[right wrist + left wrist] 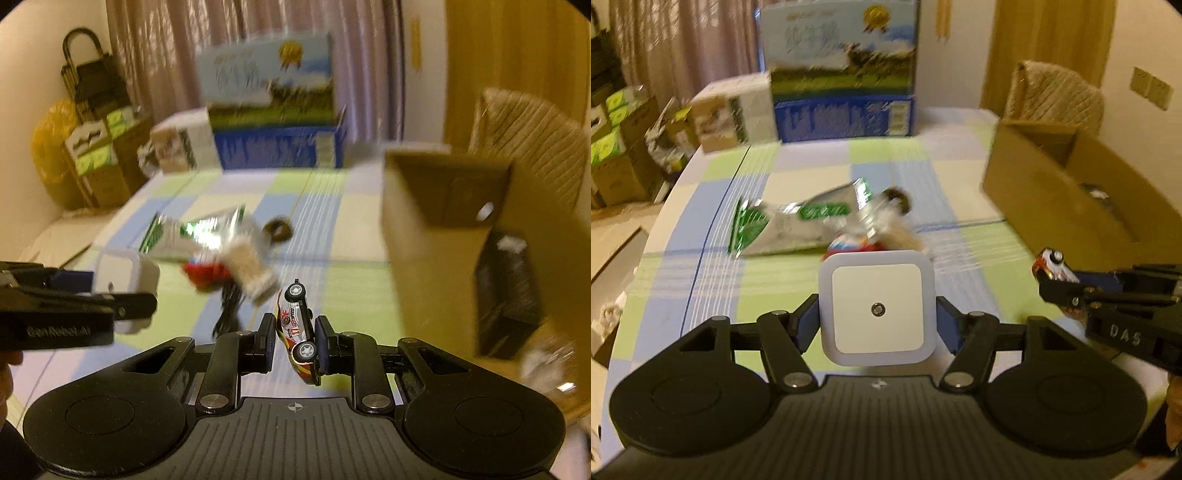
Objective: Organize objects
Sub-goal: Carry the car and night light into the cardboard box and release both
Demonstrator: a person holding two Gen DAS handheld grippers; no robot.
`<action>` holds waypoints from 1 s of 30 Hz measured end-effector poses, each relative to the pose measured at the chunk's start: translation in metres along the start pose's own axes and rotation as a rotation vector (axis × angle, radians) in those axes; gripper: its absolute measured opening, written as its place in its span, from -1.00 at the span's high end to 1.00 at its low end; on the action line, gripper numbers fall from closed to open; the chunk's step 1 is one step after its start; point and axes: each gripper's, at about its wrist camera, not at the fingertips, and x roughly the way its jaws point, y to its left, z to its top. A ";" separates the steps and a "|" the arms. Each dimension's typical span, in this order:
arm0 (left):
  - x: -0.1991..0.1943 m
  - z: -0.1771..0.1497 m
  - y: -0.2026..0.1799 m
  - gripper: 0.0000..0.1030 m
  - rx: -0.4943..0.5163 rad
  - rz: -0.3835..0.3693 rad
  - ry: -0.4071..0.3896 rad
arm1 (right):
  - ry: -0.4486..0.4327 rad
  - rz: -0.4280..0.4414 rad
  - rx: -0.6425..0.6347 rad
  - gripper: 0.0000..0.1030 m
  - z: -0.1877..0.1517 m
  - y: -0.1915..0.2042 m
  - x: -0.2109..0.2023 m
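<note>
My left gripper (877, 314) is shut on a white square night light (877, 308) and holds it above the table; it also shows in the right wrist view (125, 273). My right gripper (295, 338) is shut on a small toy race car (299, 332), held on its side; the car shows at the right of the left wrist view (1052, 267). An open cardboard box (1067, 206) stands on the right, with dark items inside (506, 291). A pile lies mid-table: a silver-green pouch (790, 225), a beige fuzzy item (247, 266), a red item (207, 275), a brown ring (279, 229).
The table carries a checked green-blue cloth (886, 155). A blue printed carton (842, 74) and a white-brown box (735, 110) stand at the far edge. A padded chair (1056, 92) is behind the cardboard box. Stacked boxes (617, 147) sit on the floor at left.
</note>
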 end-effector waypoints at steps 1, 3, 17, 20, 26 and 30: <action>-0.006 0.004 -0.007 -0.18 0.010 -0.012 -0.010 | -0.018 -0.012 0.001 0.62 0.005 -0.004 -0.010; -0.017 0.014 -0.026 -0.18 0.033 -0.044 -0.031 | -0.052 -0.052 0.009 0.62 0.014 -0.020 -0.031; -0.029 0.065 -0.185 -0.18 0.202 -0.289 -0.085 | -0.061 -0.224 0.143 0.62 0.011 -0.151 -0.094; -0.020 0.061 -0.207 -0.18 0.220 -0.310 -0.063 | -0.051 -0.219 0.186 0.62 0.004 -0.168 -0.093; 0.000 0.056 -0.232 -0.18 0.242 -0.326 -0.027 | -0.057 -0.204 0.238 0.62 -0.006 -0.193 -0.094; 0.012 0.057 -0.236 -0.21 0.244 -0.326 -0.016 | -0.057 -0.198 0.256 0.62 -0.009 -0.201 -0.092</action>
